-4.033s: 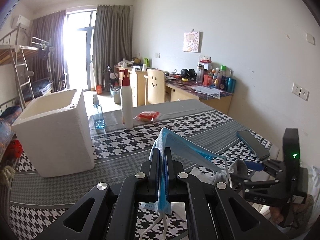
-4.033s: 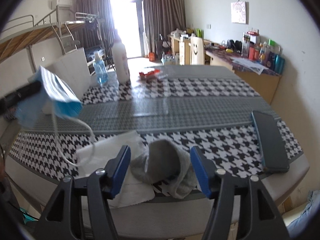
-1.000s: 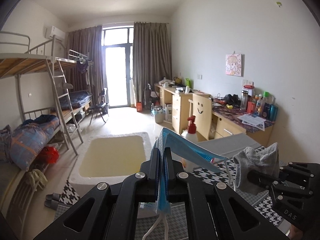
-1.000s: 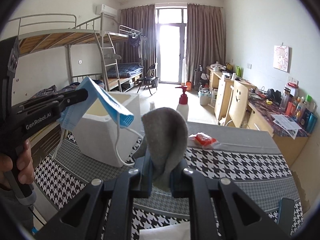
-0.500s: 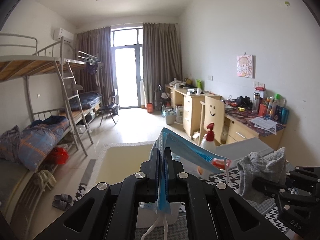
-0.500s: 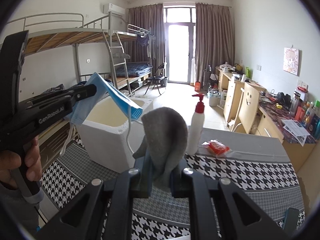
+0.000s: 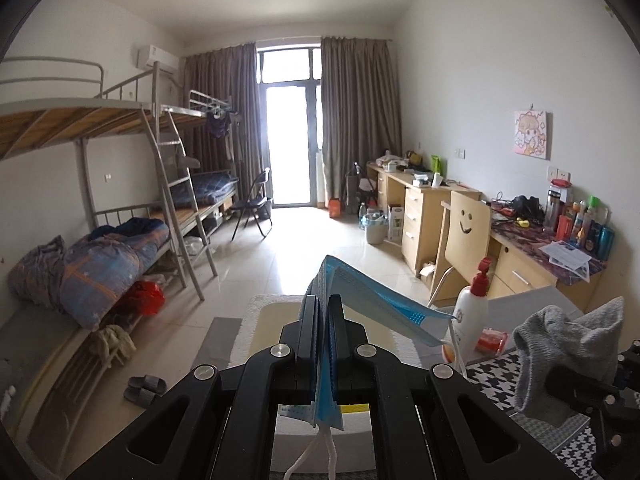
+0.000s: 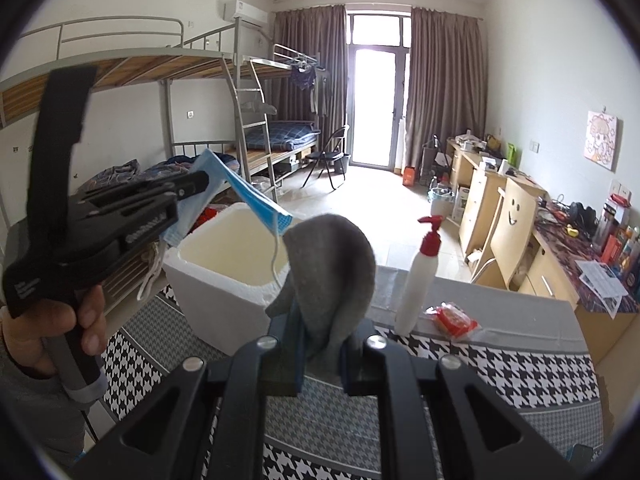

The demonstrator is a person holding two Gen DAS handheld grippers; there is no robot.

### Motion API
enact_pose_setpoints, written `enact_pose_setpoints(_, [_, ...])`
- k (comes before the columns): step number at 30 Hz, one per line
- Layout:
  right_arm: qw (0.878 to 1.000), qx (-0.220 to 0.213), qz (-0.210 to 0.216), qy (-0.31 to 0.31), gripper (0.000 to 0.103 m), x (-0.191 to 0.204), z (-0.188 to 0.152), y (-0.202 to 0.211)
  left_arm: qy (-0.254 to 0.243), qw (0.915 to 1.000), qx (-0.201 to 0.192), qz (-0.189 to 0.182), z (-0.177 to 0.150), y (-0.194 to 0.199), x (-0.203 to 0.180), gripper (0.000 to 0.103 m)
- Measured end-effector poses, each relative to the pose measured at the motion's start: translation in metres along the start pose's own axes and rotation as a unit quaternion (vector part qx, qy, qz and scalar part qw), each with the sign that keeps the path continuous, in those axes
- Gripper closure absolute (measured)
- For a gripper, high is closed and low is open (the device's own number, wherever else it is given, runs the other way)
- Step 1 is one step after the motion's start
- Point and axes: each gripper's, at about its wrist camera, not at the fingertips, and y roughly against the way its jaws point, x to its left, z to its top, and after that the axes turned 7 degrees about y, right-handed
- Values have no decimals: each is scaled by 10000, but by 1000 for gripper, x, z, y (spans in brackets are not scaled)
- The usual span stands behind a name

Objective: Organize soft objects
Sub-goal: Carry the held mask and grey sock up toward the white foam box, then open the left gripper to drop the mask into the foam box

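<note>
My left gripper (image 7: 322, 304) is shut on a blue face mask (image 7: 372, 312), whose ear loops dangle below the fingers. In the right wrist view that left gripper (image 8: 202, 182) holds the mask (image 8: 244, 194) up over the open white foam box (image 8: 228, 264). My right gripper (image 8: 320, 336) is shut on a grey sock (image 8: 330, 264) that droops over its fingers, just right of the box. The sock (image 7: 568, 344) also shows at the right edge of the left wrist view, and the box (image 7: 280, 320) lies below the mask there.
The box stands on a table with a black-and-white houndstooth cloth (image 8: 500, 368). A white pump bottle with a red top (image 8: 420, 280) and a red packet (image 8: 452, 320) sit behind the sock. A hand (image 8: 52, 320) grips the left tool. Bunk beds stand left, desks right.
Both grippers have moved toward the foam box, mask and sock still held. The mask now hangs over the box opening, and the sock is closer to the box's right side.
</note>
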Motion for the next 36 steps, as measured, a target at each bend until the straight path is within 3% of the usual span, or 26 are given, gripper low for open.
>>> enact_pose_setpoints(12, [9999,45,42,147,87,9,14,-15,32,9985,366,394,-1,-43,12,99])
enact_pose_setpoints(22, [9996,197,-25,207,87,8,13,-26,87,9952,945,233,-4,-81,18,97])
enact_pose_setpoints(24, [9995,210,-37,235,87,9,13,-27,26,9944,1018,275,-6,-81,16,85])
enact_pose_setpoints(25, [9995,222,-39,240,87,9,13,-29,10,9941,1043,307,-7,-81,16,65])
enact_pose_setpoints(26, [9994,234,-45,238,87,8,14,-30,35,9942,1019,347,-7,-79,18,38])
enact_pose_setpoints(28, [9994,248,-54,240,87,10,15,-32,67,9955,862,379,-7,-72,19,8])
enact_pose_setpoints(30, [9994,254,-42,248,87,10,17,-34,55,9974,603,401,-5,-61,21,4])
enact_pose_setpoints(36, [9992,274,-31,291,87,13,19,-38,5,9983,402,426,-1,-43,25,3])
